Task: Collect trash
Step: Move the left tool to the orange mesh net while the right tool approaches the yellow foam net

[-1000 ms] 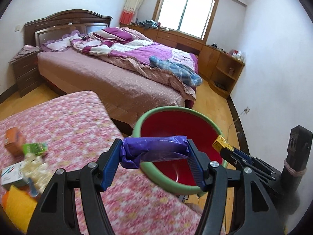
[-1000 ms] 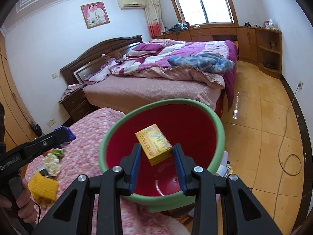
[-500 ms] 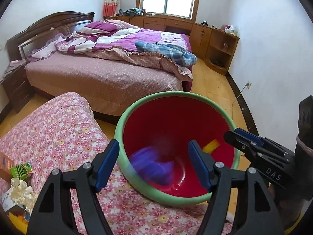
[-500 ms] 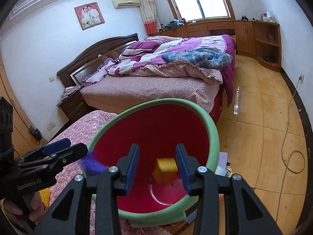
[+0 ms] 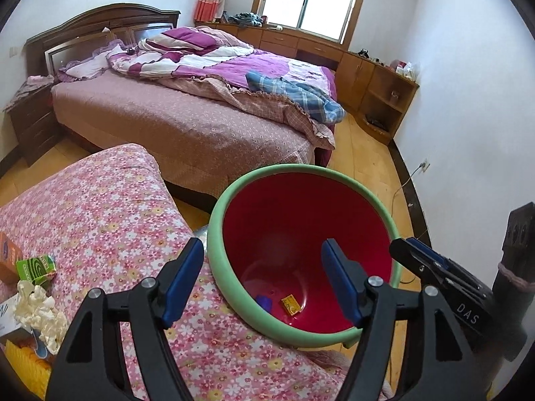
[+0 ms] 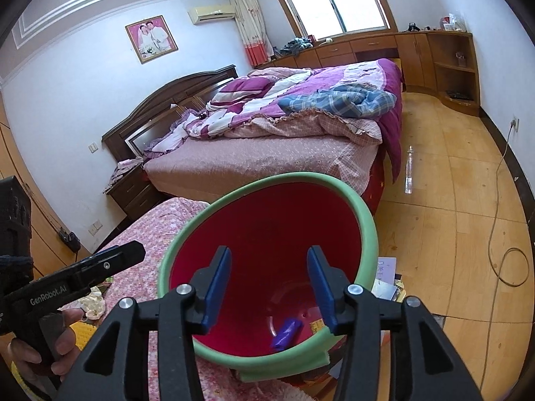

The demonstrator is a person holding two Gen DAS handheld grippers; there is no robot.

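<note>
A round plastic bin [image 5: 367, 200] is red inside with a pale green rim. In it lie a purple wrapper [image 6: 287, 332] and a yellow carton [image 5: 290, 304]. The cloth-covered worktop [image 5: 100, 207] is pink with small flowers.

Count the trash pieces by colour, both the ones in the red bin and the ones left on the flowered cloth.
In the red bin:
Purple wrapper: 1
Yellow box: 1
On the flowered cloth:
Green box: 1
Orange box: 1
Crumpled white tissue: 1
Yellow packet, cut off at the edge: 1
Total: 6
</note>
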